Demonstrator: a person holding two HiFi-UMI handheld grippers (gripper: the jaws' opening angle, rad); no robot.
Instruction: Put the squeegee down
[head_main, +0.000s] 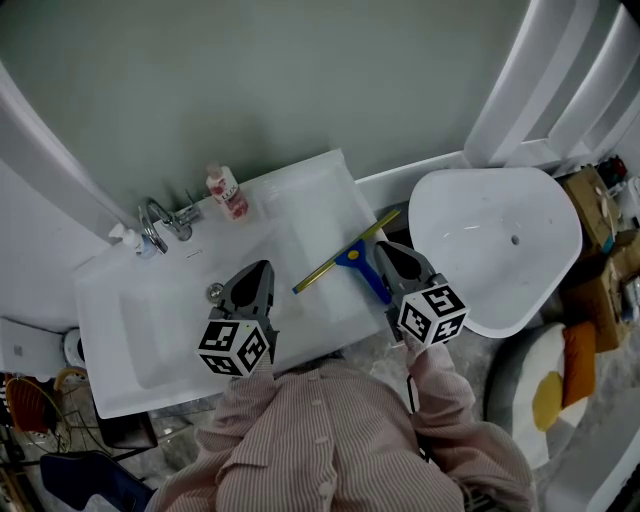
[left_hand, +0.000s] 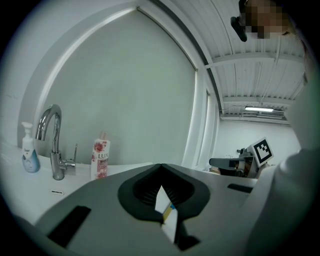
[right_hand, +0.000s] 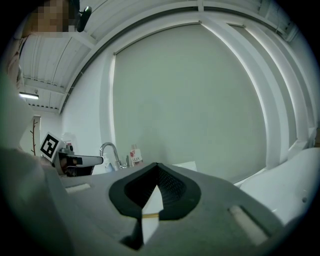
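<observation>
Two bottles flank a curved chrome faucet (head_main: 155, 225) at the back of the glossy white sink (head_main: 120, 330): a small pump bottle (head_main: 125, 238) to its left and a slim pink-and-white bottle (head_main: 228, 193) to its right. Right of the basin, the squeegee (head_main: 345, 258) lies flat on the white counter, a thin yellow blade strip on a blue plastic handle. Further right sits a smooth, rounded white tub (head_main: 500, 300). The pink bottle reads "LUX"; the pump bottle's print is too small to read. The left gripper (head_main: 258, 275), grey with black ribbed pads, has its jaws together and grips nothing. The right gripper (head_main: 392, 255) is likewise closed and empty, with the squeegee's handle just beside it.
</observation>
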